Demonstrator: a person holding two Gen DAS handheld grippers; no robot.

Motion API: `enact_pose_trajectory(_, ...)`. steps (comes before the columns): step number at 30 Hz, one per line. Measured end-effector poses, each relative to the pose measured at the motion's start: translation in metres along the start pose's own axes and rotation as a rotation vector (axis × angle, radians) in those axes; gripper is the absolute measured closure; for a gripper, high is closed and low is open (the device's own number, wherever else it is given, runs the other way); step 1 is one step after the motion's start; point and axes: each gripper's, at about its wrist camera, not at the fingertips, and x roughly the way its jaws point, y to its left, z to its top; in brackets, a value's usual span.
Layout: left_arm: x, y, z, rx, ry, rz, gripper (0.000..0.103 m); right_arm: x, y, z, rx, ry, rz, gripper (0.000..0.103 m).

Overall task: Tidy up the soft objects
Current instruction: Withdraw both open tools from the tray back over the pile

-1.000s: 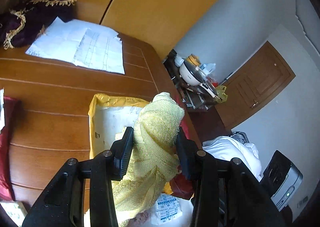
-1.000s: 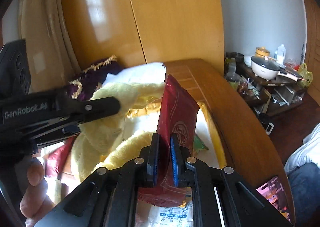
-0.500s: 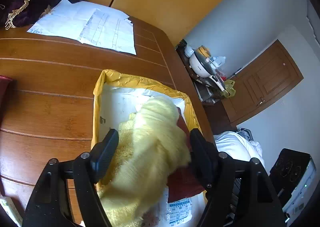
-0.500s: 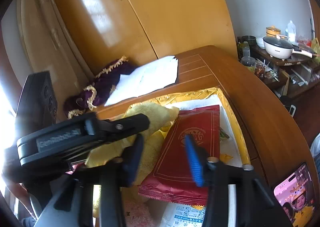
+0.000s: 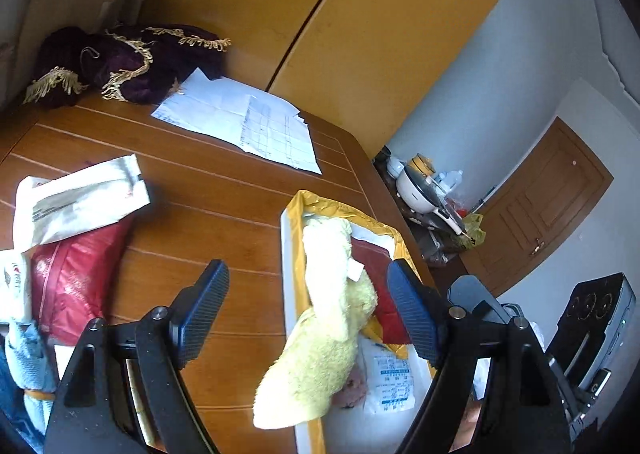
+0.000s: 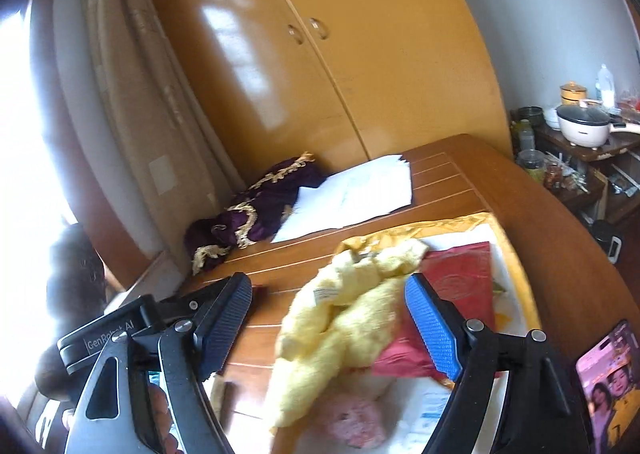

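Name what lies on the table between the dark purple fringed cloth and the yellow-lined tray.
White paper sheets lie between the purple fringed cloth and the tray, then bare wooden table. Both wrist views show this.

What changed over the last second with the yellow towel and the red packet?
Both were let go. The left gripper released the yellow towel, which now lies draped over the tray's edge; the right gripper dropped the red packet flat inside. Both jaws stand open. Papers and purple cloth stayed put.

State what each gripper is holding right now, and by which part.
Nothing is held. The left gripper and right gripper are both open; the yellow towel lies loose, draped over the tray edge.
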Motion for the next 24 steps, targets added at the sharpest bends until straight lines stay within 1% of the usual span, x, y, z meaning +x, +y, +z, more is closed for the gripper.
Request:
enact_pose_trajectory(1, -0.008, 0.008, -0.002, 0.001, -0.014, 0.014, 0.021, 0.001, 0.007, -0.002, 0.004, 0.001, 0.015, 0.021)
enact_pose_trajectory(3, -0.03, 0.023, -0.005, 0.012, -0.081, 0.063, 0.021, 0.004, 0.02, -0.01, 0.029, 0.018, 0.08, 0.02)
enact_pose_trajectory(5, -0.053, 0.037, -0.009, 0.027, -0.168, 0.145, 0.021, 0.011, 0.035, -0.019, 0.031, 0.053, 0.159, 0.02)
enact_pose_trajectory(7, -0.074, 0.054, -0.015, 0.023, -0.234, 0.213, 0.021, 0.021, 0.058, -0.029, -0.013, 0.089, 0.216, 0.02)
enact_pose_trajectory(12, -0.102, 0.096, -0.025, -0.008, -0.285, 0.297, 0.021, 0.044, 0.11, -0.055, -0.115, 0.164, 0.312, 0.02)
enact_pose_trajectory(14, -0.105, 0.106, -0.027, -0.011, -0.294, 0.327, 0.021, 0.054, 0.125, -0.068, -0.168, 0.182, 0.332, 0.02)
enact_pose_trajectory(15, -0.104, 0.11, -0.028, -0.012, -0.289, 0.331, 0.021, 0.058, 0.129, -0.073, -0.186, 0.189, 0.326, 0.02)
enact_pose_trajectory(17, -0.103, 0.116, -0.03, -0.018, -0.265, 0.327, 0.021, 0.069, 0.129, -0.08, -0.18, 0.222, 0.332, 0.02)
enact_pose_trajectory(20, -0.103, 0.122, -0.034, -0.032, -0.242, 0.3, 0.021, 0.079, 0.125, -0.089, -0.14, 0.279, 0.346, 0.02)
enact_pose_trajectory(22, -0.103, 0.122, -0.037, -0.027, -0.231, 0.29, 0.021, 0.081, 0.124, -0.091, -0.145, 0.29, 0.344, 0.02)
enact_pose_trajectory(24, -0.103, 0.12, -0.039, 0.002, -0.21, 0.301, 0.021, 0.082, 0.126, -0.093, -0.157, 0.298, 0.344, 0.02)
